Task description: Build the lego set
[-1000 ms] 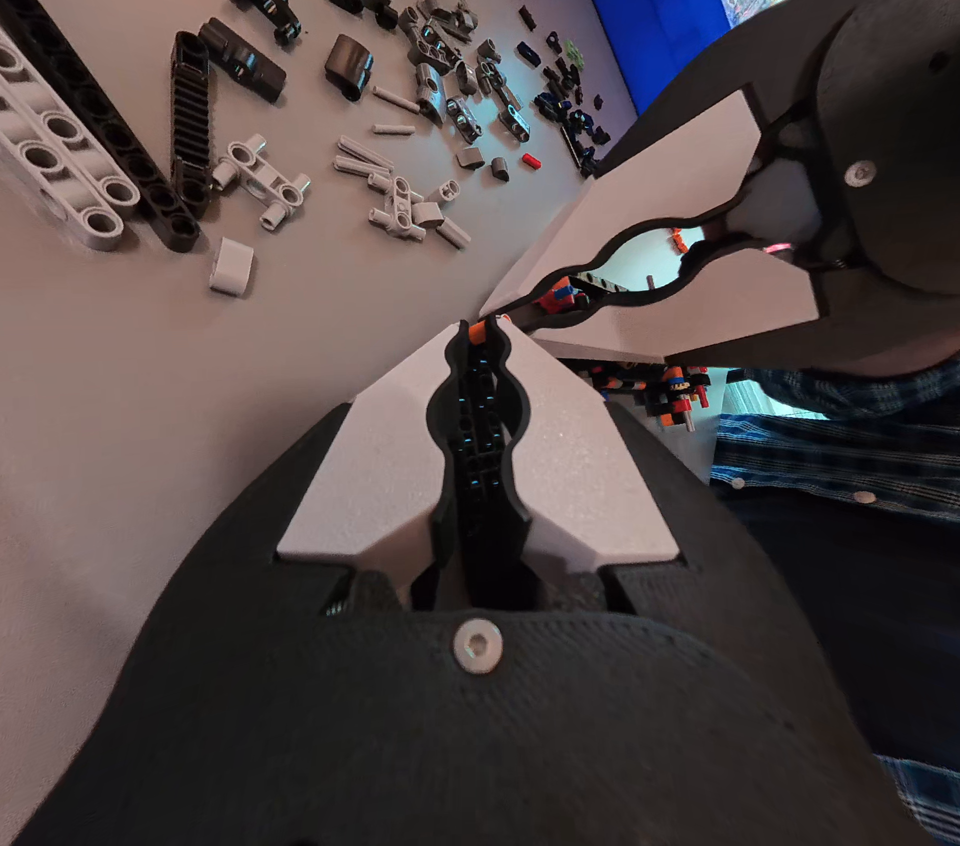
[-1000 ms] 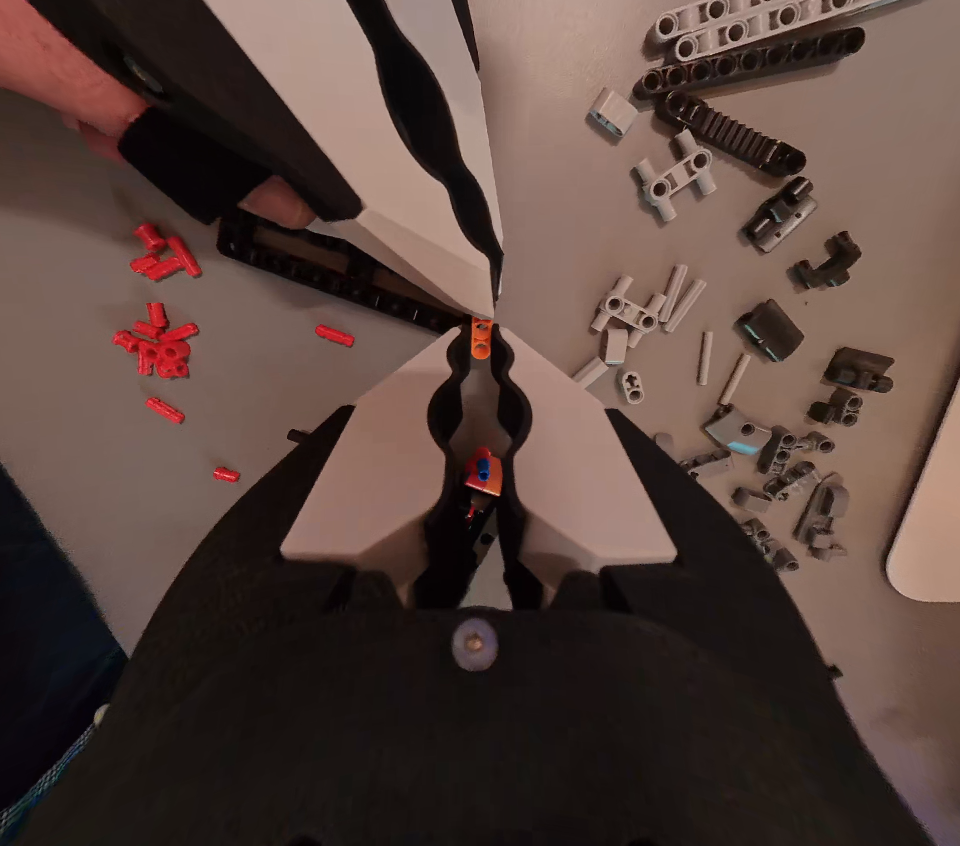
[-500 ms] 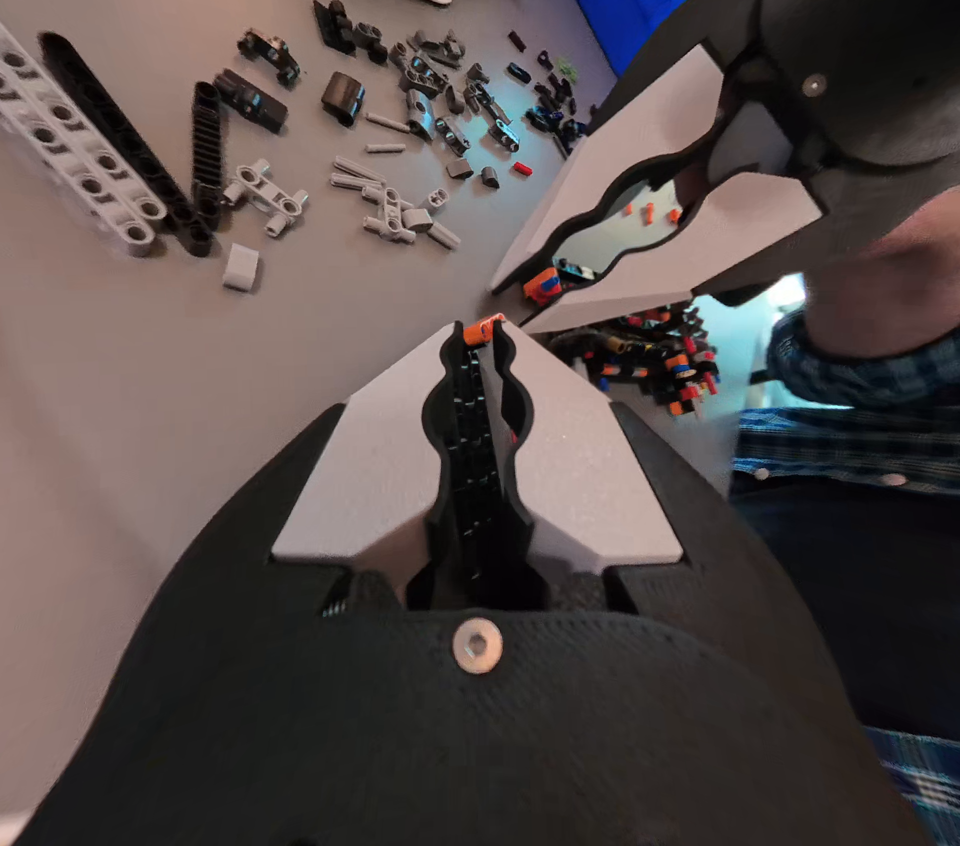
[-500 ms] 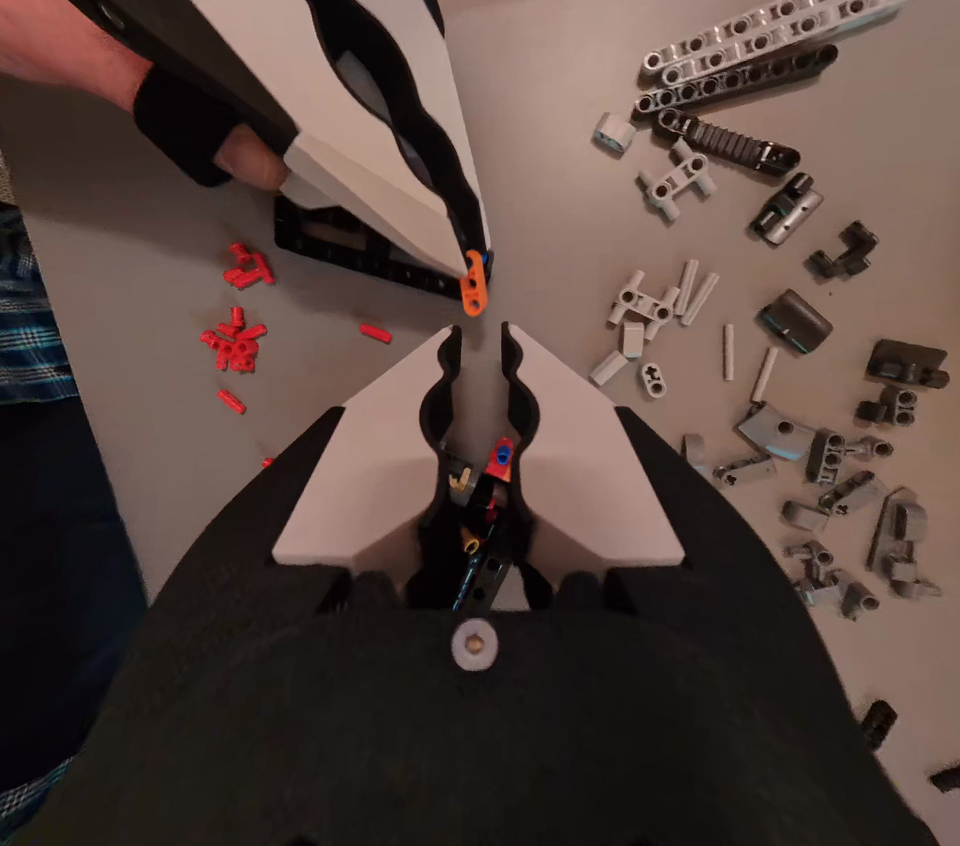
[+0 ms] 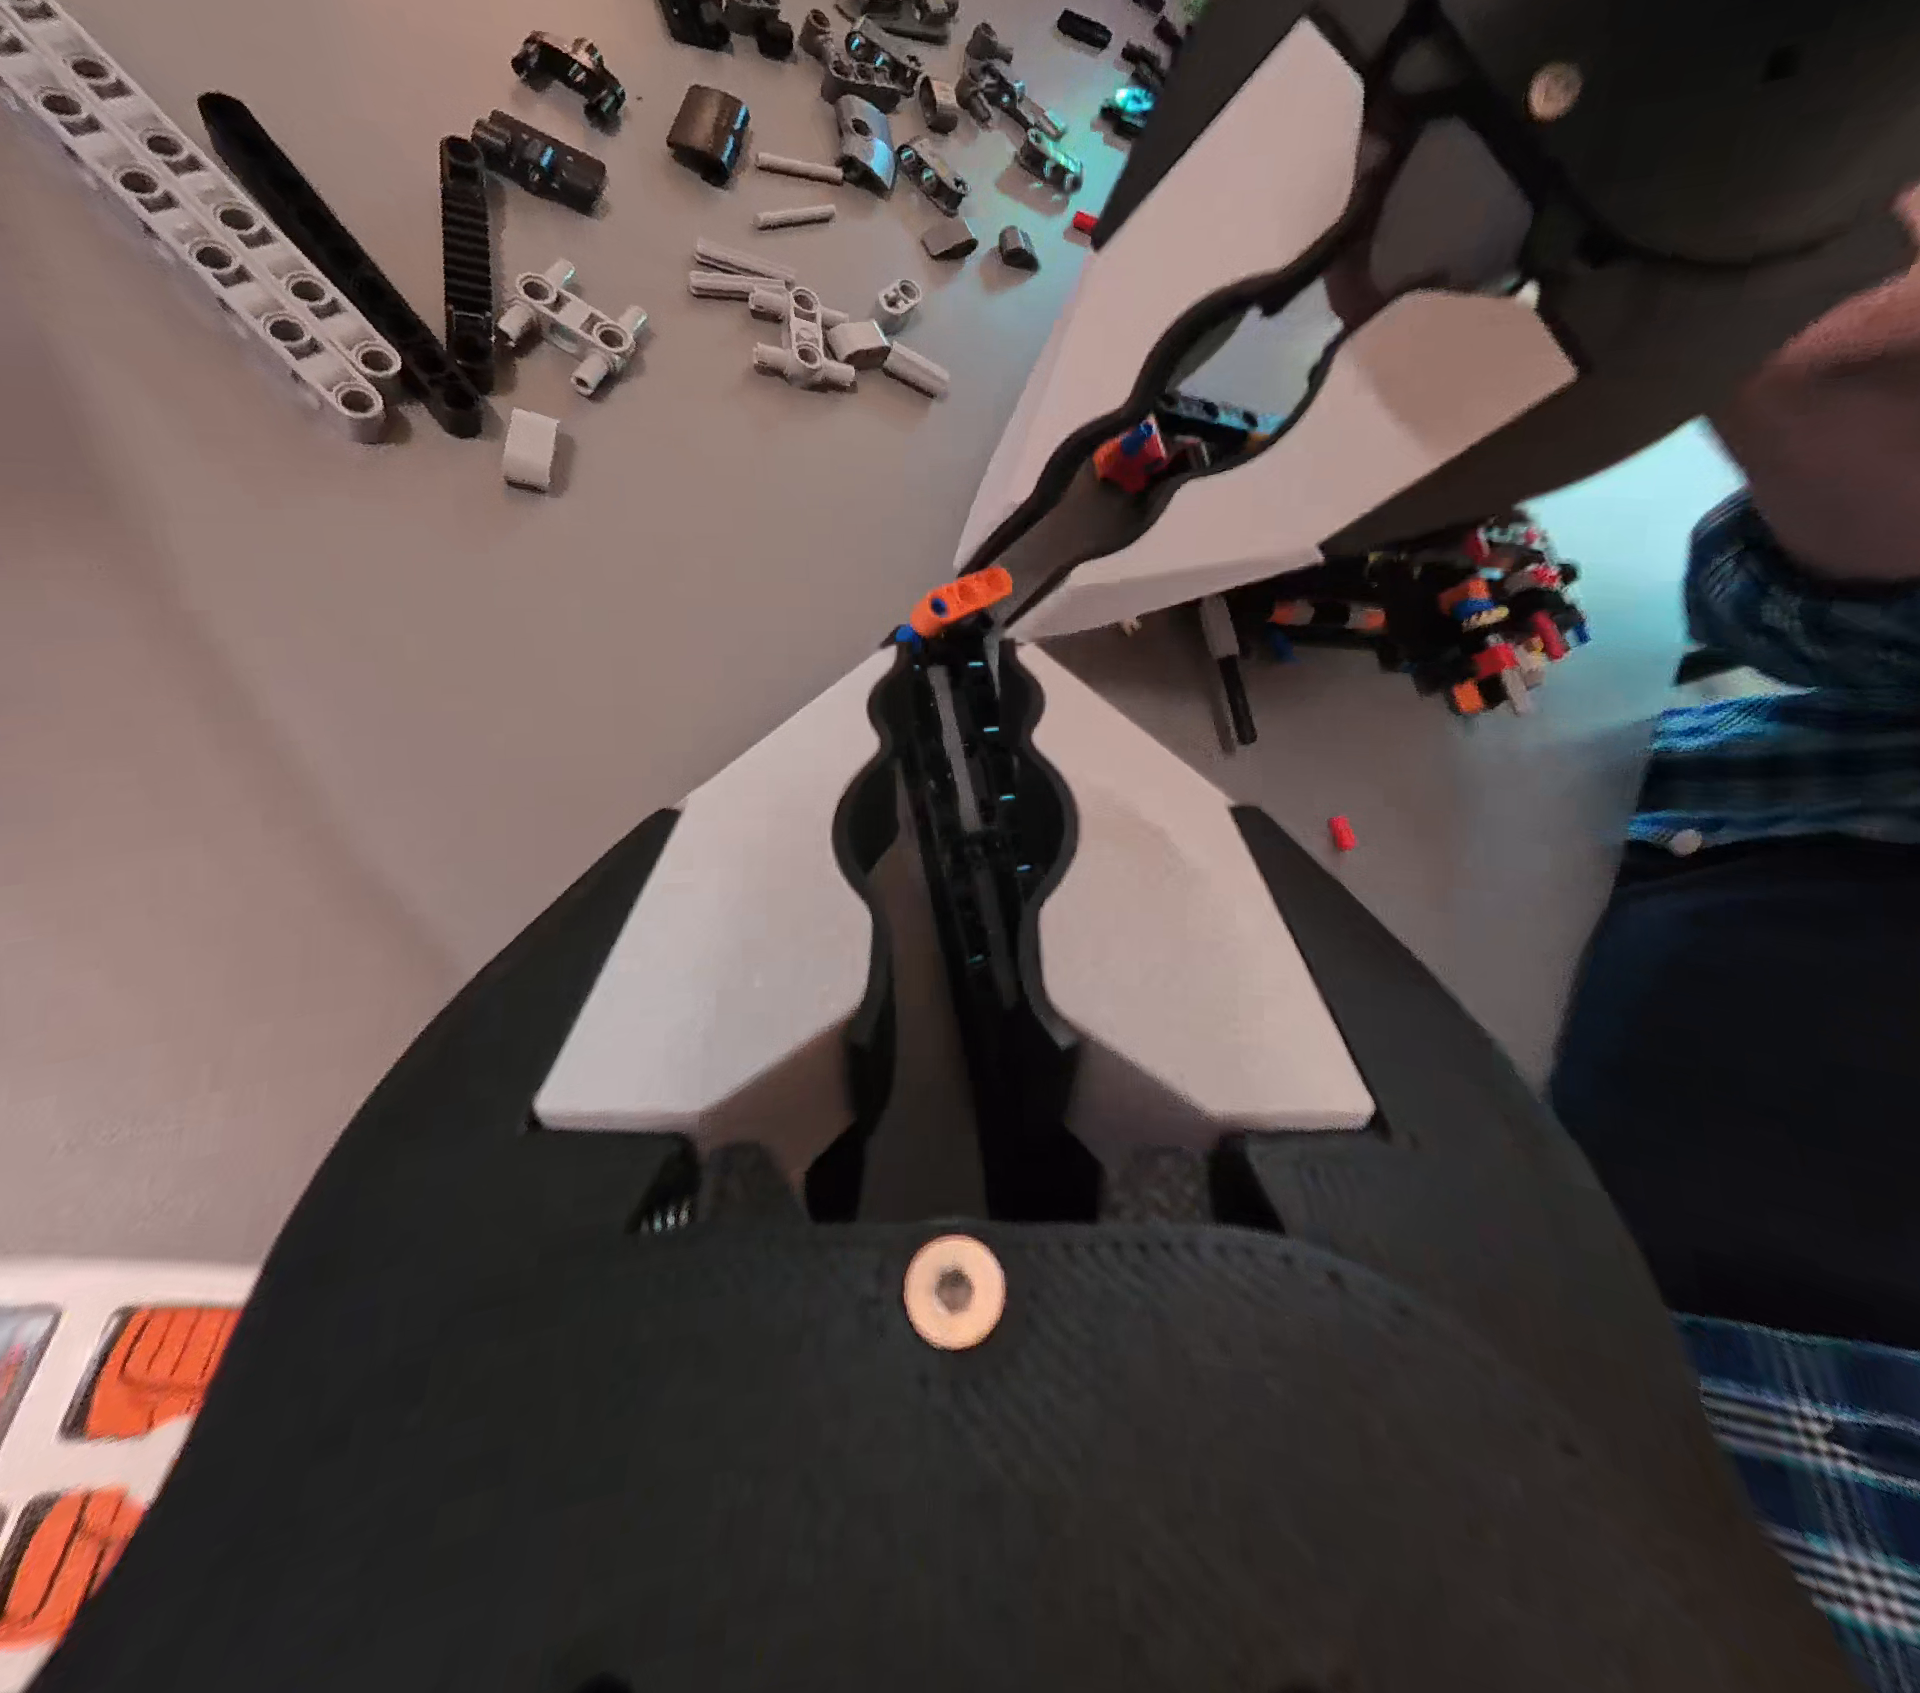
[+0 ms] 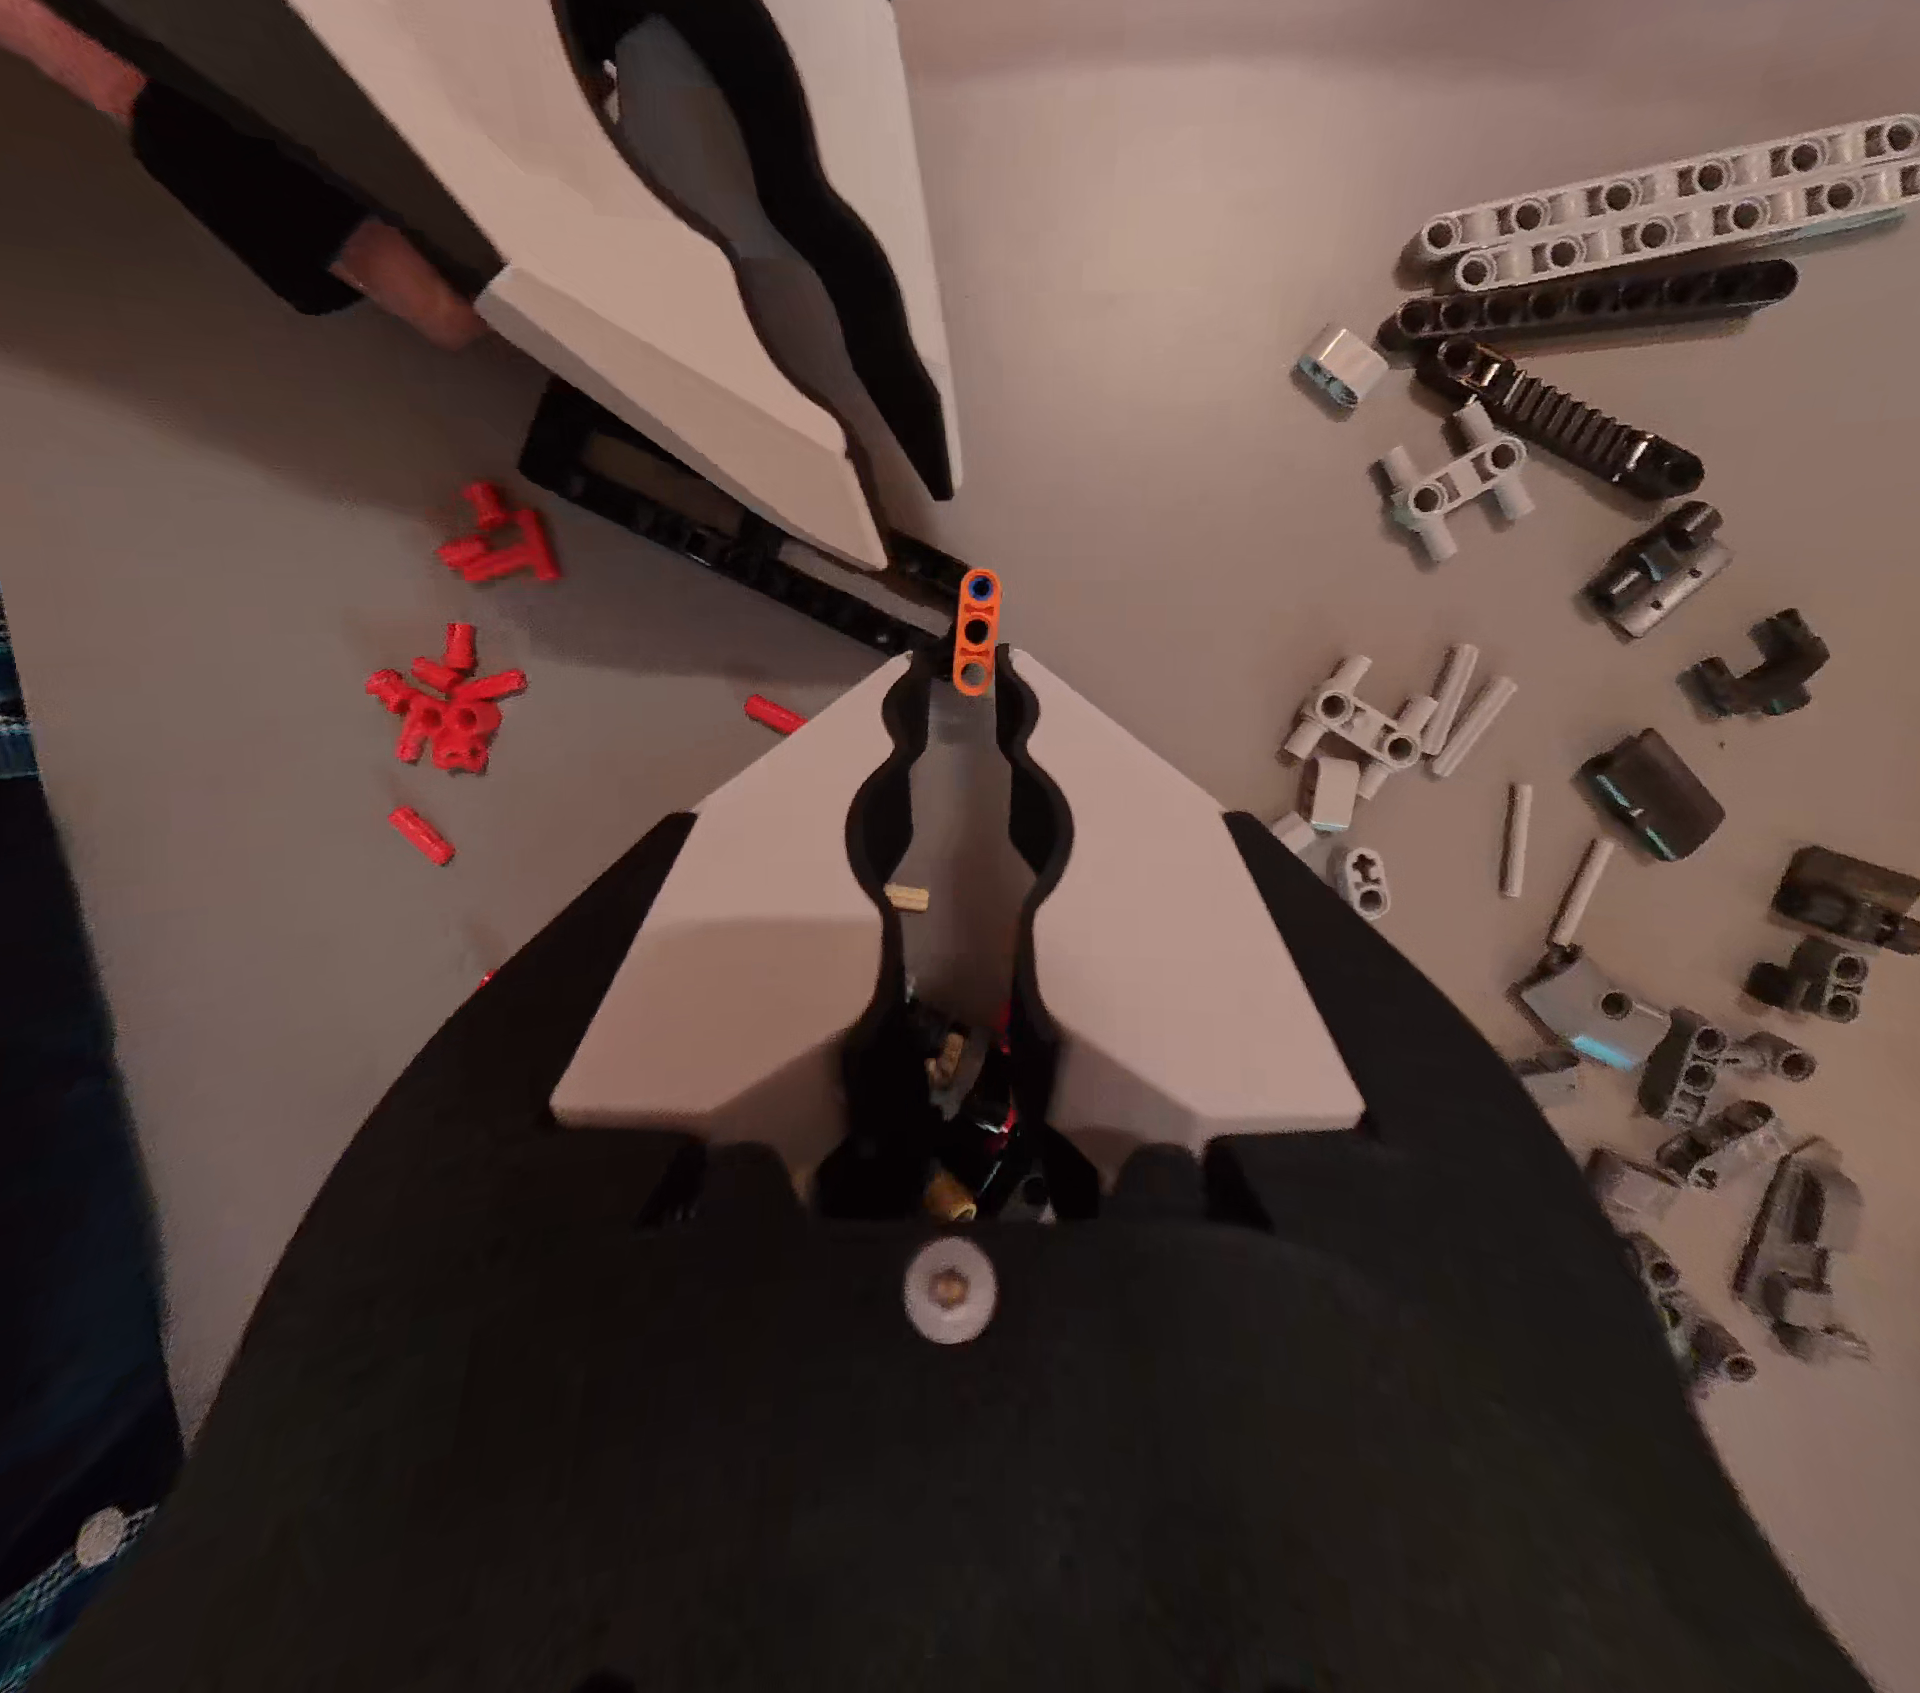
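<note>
- Far left in the right wrist view, a scatter of red pins [image 6: 457, 698] lies loose on the grey bench [image 6: 1195, 85].
- Just right of them comes the left gripper [image 6: 914, 521], slanting down from the upper left with a person's hand [image 6: 405, 293] behind it.
- Its jaws are pinched onto a long black frame [image 6: 727, 542]; the frame runs between the fingers in the left wrist view [image 5: 966, 812] and pokes out at the tips.
- Dead centre, the orange beam [image 6: 977, 631], three holes in a row, with a blue pin showing in its far hole.
- That beam sits right at the end of the black frame, on its tip in the left wrist view [image 5: 961, 599].
- The right gripper [image 6: 956, 667] has its jaws nearly together around the beam's near end; whether the fingertips [image 6: 1023, 677] actually press it, I cannot tell.
- From the left wrist view the right gripper [image 5: 1003, 594] reaches in from the upper right, tips just beside the beam.
- Moving right: a cluster of small light-grey connectors and axles [image 6: 1392, 729] on the bench.
- Above them, two long light-grey beams [image 6: 1673, 209] lie side by side with a black beam [image 6: 1590, 313] against them, and a black toothed rack [image 6: 1569, 428] just below.
- Far right, dark-grey pieces [image 6: 1652, 802] trail down the bench edge.
- In the left wrist view, a multicoloured built assembly [image 5: 1455, 625] sits at the right, near a plaid sleeve [image 5: 1787, 739].
</note>
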{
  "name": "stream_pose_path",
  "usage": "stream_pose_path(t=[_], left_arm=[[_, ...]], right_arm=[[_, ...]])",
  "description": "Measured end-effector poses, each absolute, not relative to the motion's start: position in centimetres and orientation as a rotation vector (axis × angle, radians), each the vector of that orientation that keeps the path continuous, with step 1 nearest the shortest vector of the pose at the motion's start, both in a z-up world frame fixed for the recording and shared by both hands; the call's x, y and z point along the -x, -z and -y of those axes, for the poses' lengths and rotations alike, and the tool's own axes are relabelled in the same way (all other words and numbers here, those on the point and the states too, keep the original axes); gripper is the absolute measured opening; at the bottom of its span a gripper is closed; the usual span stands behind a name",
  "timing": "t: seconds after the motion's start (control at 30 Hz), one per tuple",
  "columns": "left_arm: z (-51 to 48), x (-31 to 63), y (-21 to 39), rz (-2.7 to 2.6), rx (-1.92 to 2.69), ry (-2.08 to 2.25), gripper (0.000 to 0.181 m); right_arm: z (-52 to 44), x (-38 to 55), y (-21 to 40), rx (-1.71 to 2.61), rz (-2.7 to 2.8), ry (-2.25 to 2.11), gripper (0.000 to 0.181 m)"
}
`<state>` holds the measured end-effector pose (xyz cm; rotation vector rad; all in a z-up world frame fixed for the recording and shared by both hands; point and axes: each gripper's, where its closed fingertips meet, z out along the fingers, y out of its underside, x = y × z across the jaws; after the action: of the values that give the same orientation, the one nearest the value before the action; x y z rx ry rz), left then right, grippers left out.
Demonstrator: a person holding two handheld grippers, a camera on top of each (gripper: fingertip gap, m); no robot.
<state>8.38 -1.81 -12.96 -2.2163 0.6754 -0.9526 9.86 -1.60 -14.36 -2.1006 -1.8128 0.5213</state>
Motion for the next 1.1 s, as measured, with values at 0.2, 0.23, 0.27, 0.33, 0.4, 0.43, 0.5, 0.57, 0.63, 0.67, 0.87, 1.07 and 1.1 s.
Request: stream_pose_path(t=[0.2,0.23,0.27,0.33,0.4,0.43,0.5,0.57,0.63,0.67,0.87,1.07,1.1], left_arm=[[3.1,-8.7,15.2,-0.819,2.250,0.693,0.015],[3.0,-8.6,15.2,-0.815,2.238,0.668,0.011],[3.0,-8.5,15.4,-0.821,2.237,0.639,0.006],[3.1,-8.5,15.5,-0.829,2.224,0.607,0.001],[3.2,-8.7,15.5,-0.840,2.212,0.583,0.000],[3.2,-8.8,15.5,-0.850,2.205,0.560,0.000],[3.2,-8.9,15.5,-0.863,2.192,0.522,0.000],[3.2,-8.9,15.5,-0.878,2.183,0.496,0.000],[3.2,-8.9,14.9,-0.878,2.164,0.531,0.002],[3.2,-8.9,14.4,-0.876,2.150,0.538,0.006],[4.7,-9.9,14.8,-1.013,2.137,0.487,0.001],[4.9,-10.1,15.5,-1.015,2.160,0.522,0.000],[4.9,-10.1,15.5,-1.017,2.159,0.521,0.000]], right_arm=[[1.8,-9.8,14.7,2.131,1.785,-0.544,0.005],[1.9,-9.9,14.7,2.142,1.779,-0.546,0.005],[2.0,-9.9,14.7,2.164,1.767,-0.554,0.005],[2.2,-9.9,14.7,2.194,1.752,-0.558,0.005],[2.3,-10.0,14.7,2.227,1.724,-0.553,0.005],[2.3,-10.0,14.7,2.245,1.706,-0.556,0.005],[2.4,-10.0,14.7,2.269,1.679,-0.554,0.005],[2.4,-10.0,14.7,2.266,1.687,-0.526,0.005],[2.7,-9.8,14.7,2.263,1.698,-0.538,0.005],[2.7,-9.7,14.7,2.256,1.704,-0.535,0.005],[2.5,-9.6,14.6,2.211,1.796,-0.481,0.006],[2.2,-9.4,14.4,2.159,1.860,-0.463,0.007],[2.3,-9.3,14.4,2.146,1.876,-0.467,0.006]])
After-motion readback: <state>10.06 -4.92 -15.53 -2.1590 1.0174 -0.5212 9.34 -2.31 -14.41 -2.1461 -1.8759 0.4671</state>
